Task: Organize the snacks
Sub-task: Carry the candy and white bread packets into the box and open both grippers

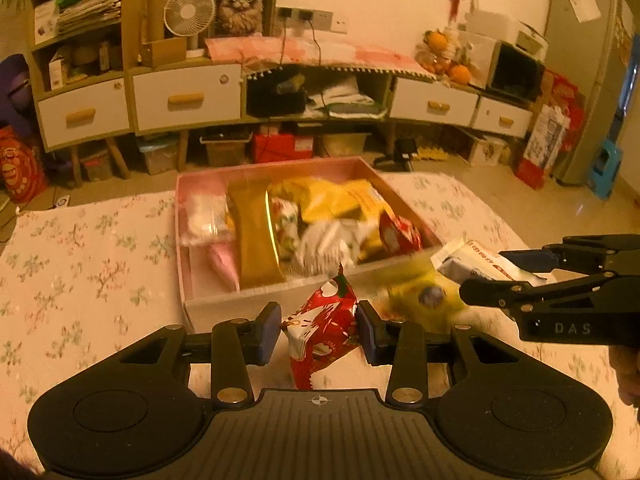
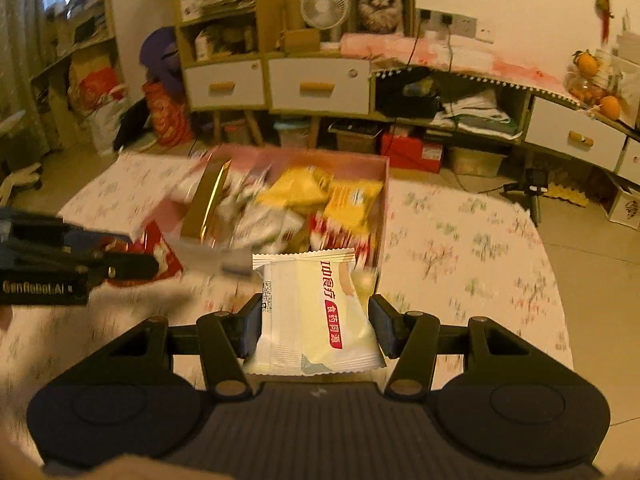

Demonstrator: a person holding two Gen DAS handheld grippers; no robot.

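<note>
Cluttered cabinets with white drawers (image 1: 186,98) line the far wall, with a small white fan (image 1: 189,12) and a framed cat picture (image 1: 243,4) on top, and oranges (image 1: 459,73) at the right end. Nearer to me, a tabletop (image 1: 88,264) under a pale floral cloth carries a shallow pink box (image 1: 224,302) already packed with snacks: yellow packets (image 1: 340,198), a long gold packet (image 1: 256,236), a pink one (image 1: 224,260) and some white and red wrappers (motion blur keeps me from reading any of them).

My left hand-held gripper (image 1: 318,330) stands partly closed, its blue pads pressing on both sides of a red snack packet (image 1: 324,320) with a white and green print. I hold that packet just short of the box's near wall, above the cloth.

My right hand-held gripper (image 2: 316,326) is likewise partly closed, clamped on a cream-white snack packet (image 2: 316,312) with red lettering and a serrated top edge. It sits in front of the box's near right corner. From the left camera I see this gripper beside the left one, to its right, the two packets near each other but apart. A blurred yellow packet (image 1: 424,294) lies between them on the cloth, just outside the box.
</note>
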